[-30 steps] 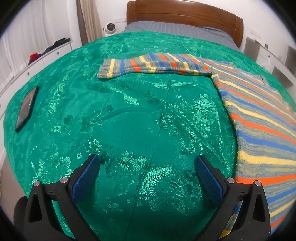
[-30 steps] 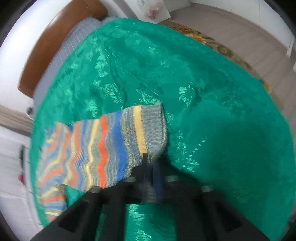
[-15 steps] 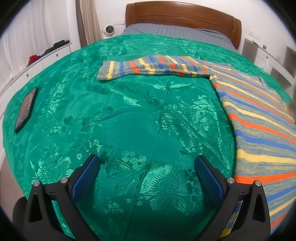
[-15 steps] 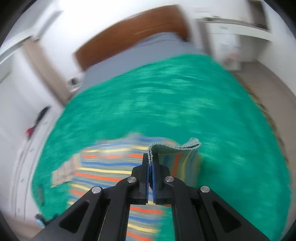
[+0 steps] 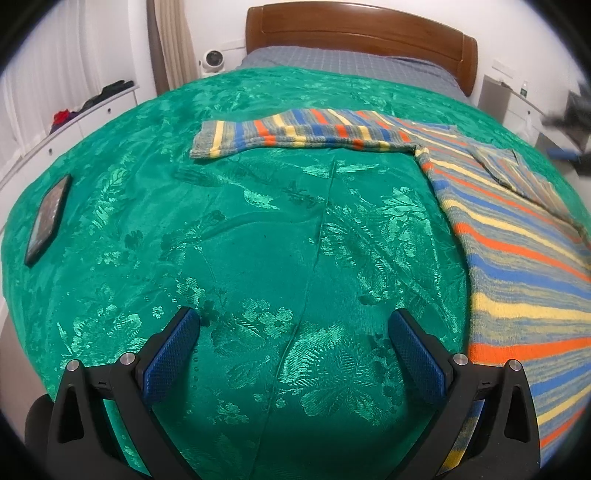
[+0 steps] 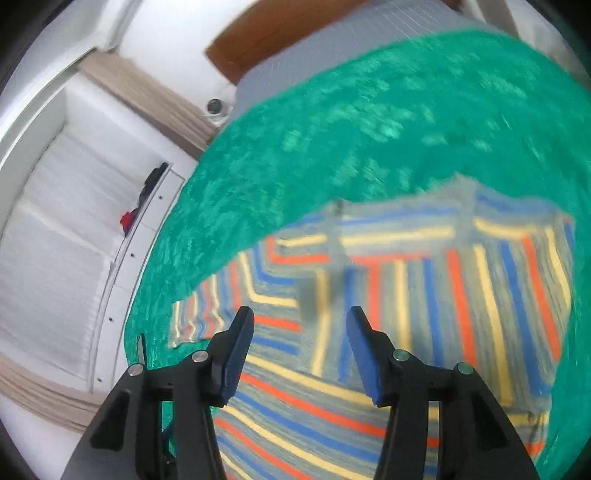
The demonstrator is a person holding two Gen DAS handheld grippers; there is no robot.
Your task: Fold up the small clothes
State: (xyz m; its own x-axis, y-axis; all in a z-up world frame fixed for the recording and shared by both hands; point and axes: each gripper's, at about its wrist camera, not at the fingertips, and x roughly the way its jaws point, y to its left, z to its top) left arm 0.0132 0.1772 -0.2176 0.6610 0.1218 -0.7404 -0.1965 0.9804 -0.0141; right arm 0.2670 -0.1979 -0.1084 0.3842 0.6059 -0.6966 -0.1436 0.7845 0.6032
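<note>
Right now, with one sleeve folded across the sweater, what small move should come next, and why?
Probably send the open left tongs to the cuff of the spread sleeve: it lies flat on the bedspread, unfolded. The right tongs hang open, holding nothing, above the sweater.

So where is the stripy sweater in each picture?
Left wrist view: the stripy sweater fills the right side of the green bedspread, with one sleeve stretched left across the top.
Right wrist view: the sweater fills the lower middle, blurred, under the open right gripper.
Shared landmark: the wooden headboard.
</note>
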